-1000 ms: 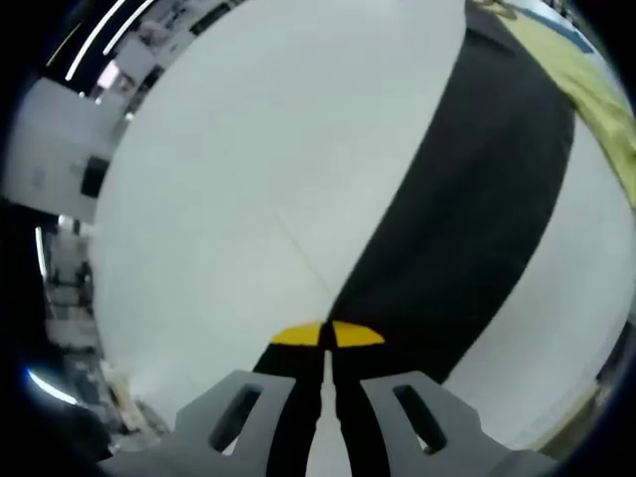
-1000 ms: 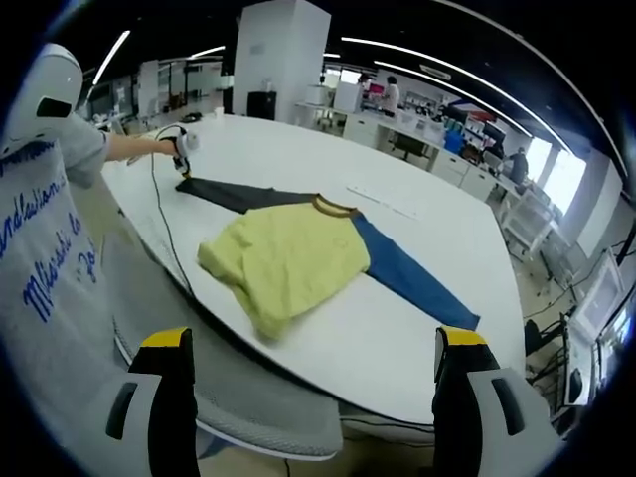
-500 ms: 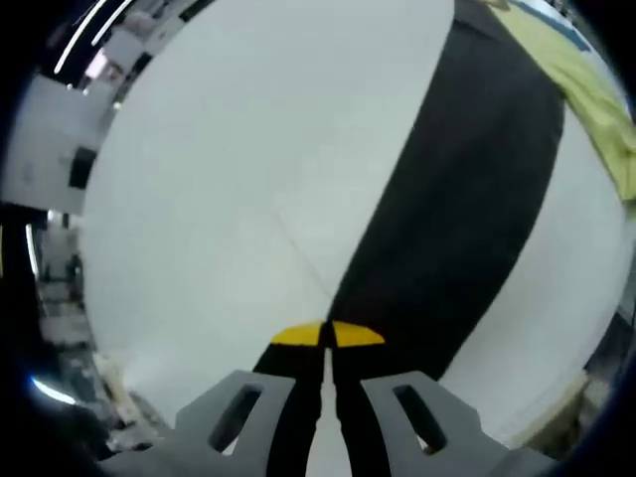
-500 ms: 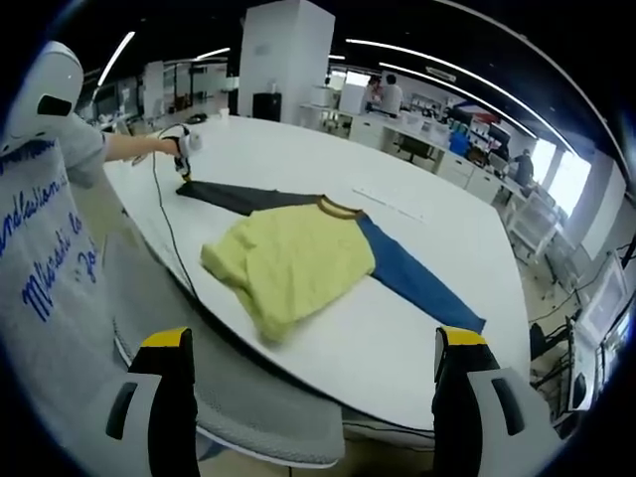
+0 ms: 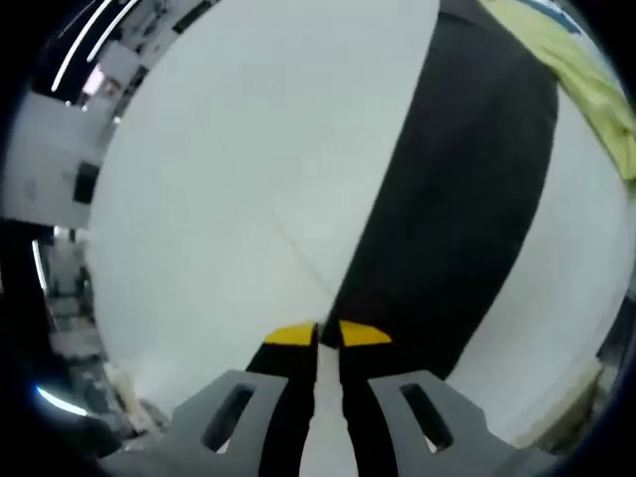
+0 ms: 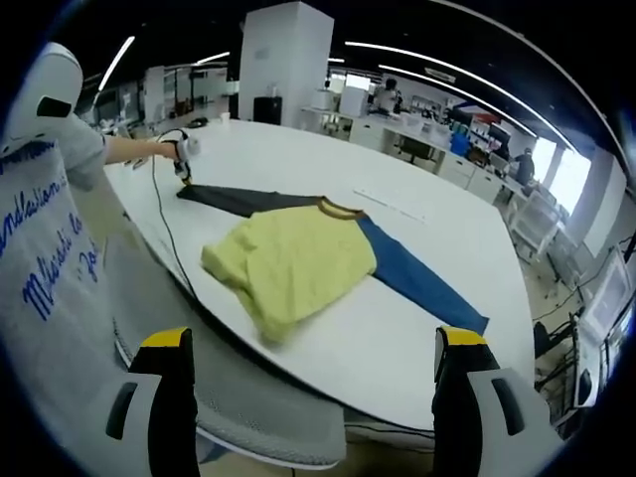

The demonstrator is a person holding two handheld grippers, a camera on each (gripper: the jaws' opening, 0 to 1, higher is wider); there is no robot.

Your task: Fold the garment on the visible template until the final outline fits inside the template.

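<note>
At the dark sleeve's (image 5: 457, 199) cuff, left gripper (image 5: 328, 336) barely parted; right gripper (image 6: 313, 343) wide open.

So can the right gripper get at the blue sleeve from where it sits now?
Probably not yet: the right gripper hangs open off the table edge, with the blue sleeve far across it. Nothing blocks the way.

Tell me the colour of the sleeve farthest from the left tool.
Blue sleeve, clearest in right gripper view.
</note>
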